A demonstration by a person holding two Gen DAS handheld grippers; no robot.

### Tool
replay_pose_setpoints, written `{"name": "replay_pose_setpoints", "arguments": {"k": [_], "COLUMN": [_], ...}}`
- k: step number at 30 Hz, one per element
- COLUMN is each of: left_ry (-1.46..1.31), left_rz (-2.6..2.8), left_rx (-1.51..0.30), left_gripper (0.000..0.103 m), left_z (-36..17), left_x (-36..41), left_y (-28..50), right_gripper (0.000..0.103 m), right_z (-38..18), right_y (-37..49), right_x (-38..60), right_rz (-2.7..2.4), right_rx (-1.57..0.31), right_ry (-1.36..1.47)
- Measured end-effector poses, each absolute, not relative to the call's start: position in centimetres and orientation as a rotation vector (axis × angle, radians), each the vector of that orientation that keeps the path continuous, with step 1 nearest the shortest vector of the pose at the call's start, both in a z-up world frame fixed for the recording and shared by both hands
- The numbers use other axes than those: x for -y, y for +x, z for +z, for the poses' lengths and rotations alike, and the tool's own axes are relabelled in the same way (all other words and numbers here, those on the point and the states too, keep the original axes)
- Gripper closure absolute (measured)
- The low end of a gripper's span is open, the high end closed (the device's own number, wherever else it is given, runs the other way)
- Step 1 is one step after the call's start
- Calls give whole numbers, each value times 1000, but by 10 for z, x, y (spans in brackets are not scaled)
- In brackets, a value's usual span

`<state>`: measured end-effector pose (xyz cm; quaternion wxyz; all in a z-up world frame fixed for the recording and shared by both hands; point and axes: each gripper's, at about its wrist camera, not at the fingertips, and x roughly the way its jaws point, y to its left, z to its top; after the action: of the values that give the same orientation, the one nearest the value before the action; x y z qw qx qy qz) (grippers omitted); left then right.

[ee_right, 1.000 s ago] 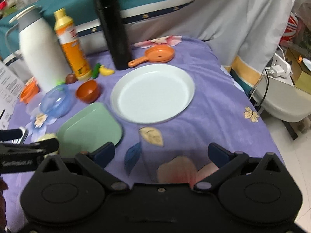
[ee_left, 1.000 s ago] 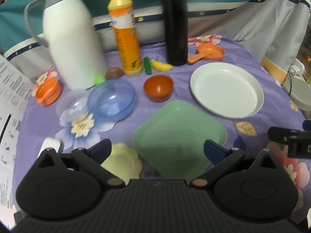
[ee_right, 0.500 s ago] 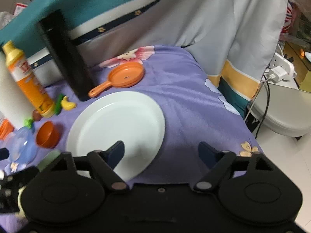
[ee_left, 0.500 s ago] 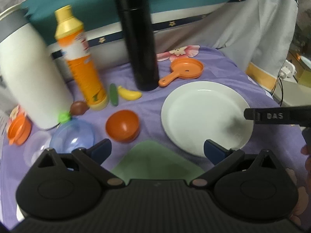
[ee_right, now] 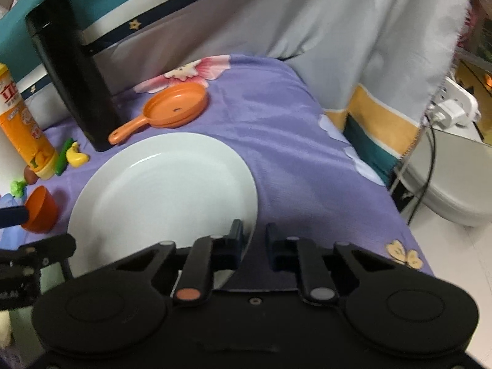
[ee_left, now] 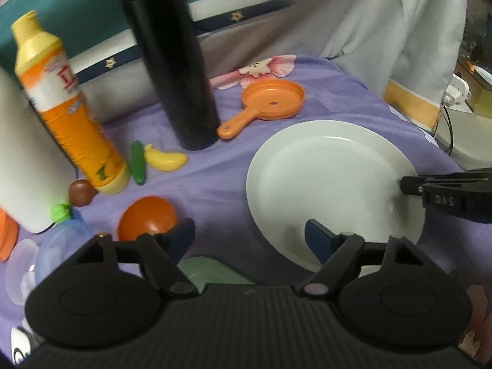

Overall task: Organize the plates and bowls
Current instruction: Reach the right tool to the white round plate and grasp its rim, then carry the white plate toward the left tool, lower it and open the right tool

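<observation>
Straddling the glossy round plate's (ee_right: 166,190) near rim, the right gripper (ee_right: 254,240) stands narrowed, not clamped. The left gripper (ee_left: 249,236) gapes wide over bare purple cloth (ee_left: 215,184).

Black flask (ee_left: 172,70) upright, orange bottle (ee_left: 66,107), toy pan (ee_left: 267,101), toy banana (ee_left: 164,160) w/ cucumber (ee_left: 137,166)

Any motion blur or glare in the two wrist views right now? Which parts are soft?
Left wrist view: tall black flask and orange-labelled yellow bottle are smeared; round white plate is fairly sharp, with a faint highlight arc, no harsh glare. Right wrist view: soft overall, with grey draped cloth streaked at the right edge; right tongs cast a dim shadow on the plate rim. Fisheye bends both views' edges.
</observation>
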<state>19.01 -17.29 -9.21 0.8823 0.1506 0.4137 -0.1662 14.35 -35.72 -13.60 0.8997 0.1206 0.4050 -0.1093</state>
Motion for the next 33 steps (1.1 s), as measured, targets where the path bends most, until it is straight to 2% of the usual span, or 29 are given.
{"name": "replay_pose_setpoints", "arguments": {"k": [7,11,16,19,25,33], "left_ry": [307,283,245,237,247,235], "left_rz": [-354,-351,-375,-395,-369,-363], "left_rx": [-906,-943,-957,-956,-953,-934], "left_gripper": [28,41,48,63,69,69], "left_z": [-107,-115,-119,-118,-113,-83], "left_x": [191,191,191,196,194,174], "left_y": [211,224,229,228,220,187], "right_gripper": [87,87,86,85,84,84], "right_z": [-136,-136,-136,-138,-135,-110], "right_y": [134,136,146,153,150,122], "right_x": [368,370,374,373,364,346], "right_rz": [-193,-177,-170,-187,-212,-206], "right_rx": [-845,-844,-830,-819,-824,-820], "right_ry": [261,266,273,266,252,240]}}
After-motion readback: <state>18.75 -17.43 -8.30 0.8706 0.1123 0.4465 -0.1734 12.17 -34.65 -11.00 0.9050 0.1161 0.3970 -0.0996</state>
